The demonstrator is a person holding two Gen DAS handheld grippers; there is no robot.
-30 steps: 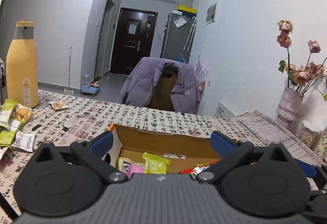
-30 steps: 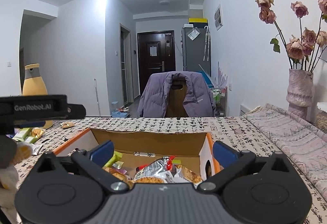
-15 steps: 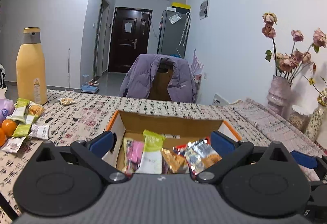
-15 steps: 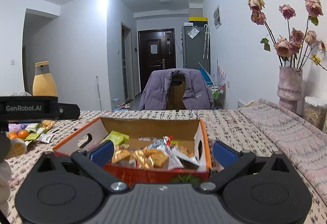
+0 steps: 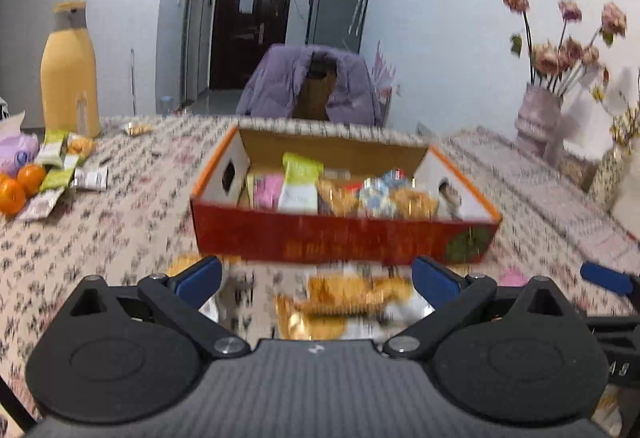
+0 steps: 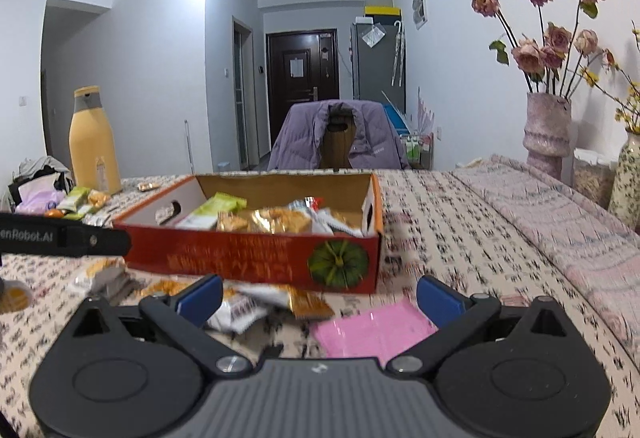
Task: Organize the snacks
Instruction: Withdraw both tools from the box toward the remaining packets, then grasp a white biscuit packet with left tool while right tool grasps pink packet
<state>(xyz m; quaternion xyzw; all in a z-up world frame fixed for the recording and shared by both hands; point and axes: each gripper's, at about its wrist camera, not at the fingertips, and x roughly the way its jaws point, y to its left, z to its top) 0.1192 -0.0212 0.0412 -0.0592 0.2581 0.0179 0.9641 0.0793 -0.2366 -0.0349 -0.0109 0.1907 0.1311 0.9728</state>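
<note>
both tools [image 5: 316, 274] [image 6: 318, 296] gape empty before the rectangular cardboard box [image 6: 256, 256] of crinkly packets.

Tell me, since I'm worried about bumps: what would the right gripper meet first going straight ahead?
Probably the loose snack packets lying between its open fingers, then the red front wall of the snack box just beyond; depth is unclear.

Both cameras sit low over the near edge of the table [image 5: 120, 222], each looking out along its own gripper toward the far edge and the dark door [image 6: 302, 78]. The left camera is close to the snack box [image 5: 344, 238] and sees it straight on. The right camera sits further right and sees the same box [image 6: 256, 258], chair [image 6: 340, 134] and yellow bottle [image 6: 94, 142].
</note>
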